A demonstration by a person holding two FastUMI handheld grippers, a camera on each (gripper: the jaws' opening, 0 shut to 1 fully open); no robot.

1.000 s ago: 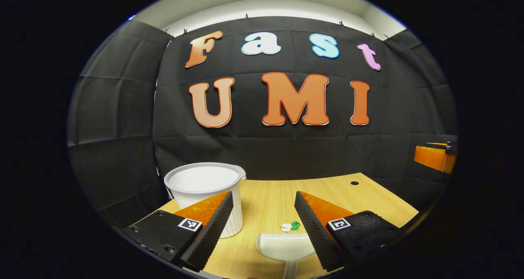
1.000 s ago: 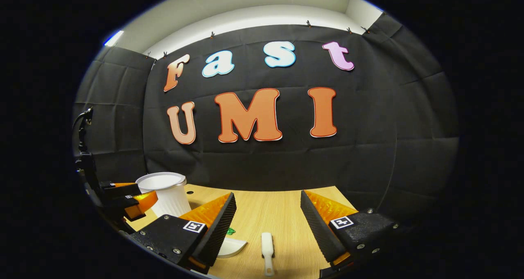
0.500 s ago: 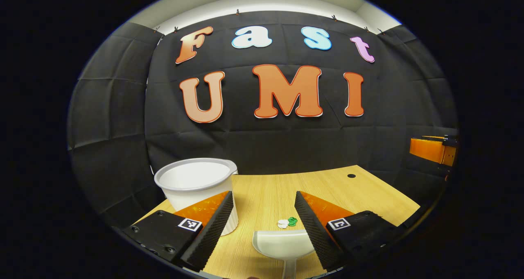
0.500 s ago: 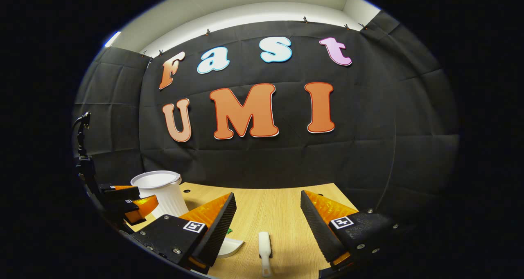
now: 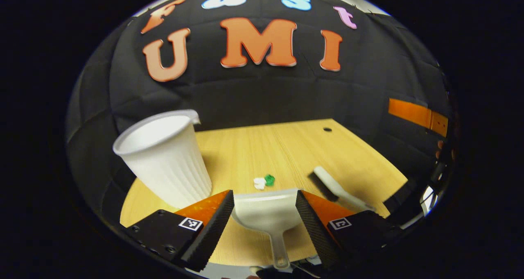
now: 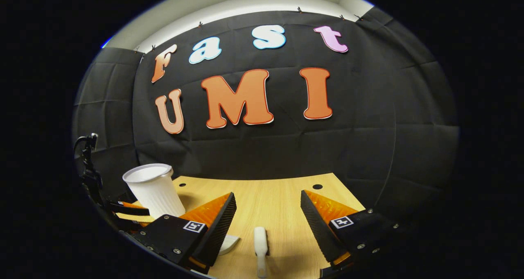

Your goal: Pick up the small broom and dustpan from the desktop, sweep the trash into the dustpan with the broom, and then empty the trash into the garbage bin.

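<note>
a black cloth wall backs a pale wooden desk, and everything the task needs lies on that desk. nearest in the left gripper view, the left gripper stands wide, empty, with the white dustpan lying between its fingers: the pan's mouth faces far, toward the wall, and its thin handle runs straight back near, toward the camera, so the long axis lines up with the gripper's own reach. the fingers flank the pan's body without visibly pressing it; whether they touch its sides i cannot tell. just beyond the pan's lip sit two bits of trash, one white and one green, touching each other. to the right of those lies the broom, angled from far-left to near-right, handle toward the near right edge. to the left stands the ribbed white bin, upright and close beside the left finger. in the right gripper view, the right gripper is also wide and empty, and the broom lies between its fingers near the bottom, head far, handle near, again along the reach. the dustpan's corner shows beside the left finger, the bin farther left. judged from this, each hand is nearest its own tool: left for the dustpan handle, right for the broom handle, and both need to drop and close across a handle lying lengthwise.
</note>
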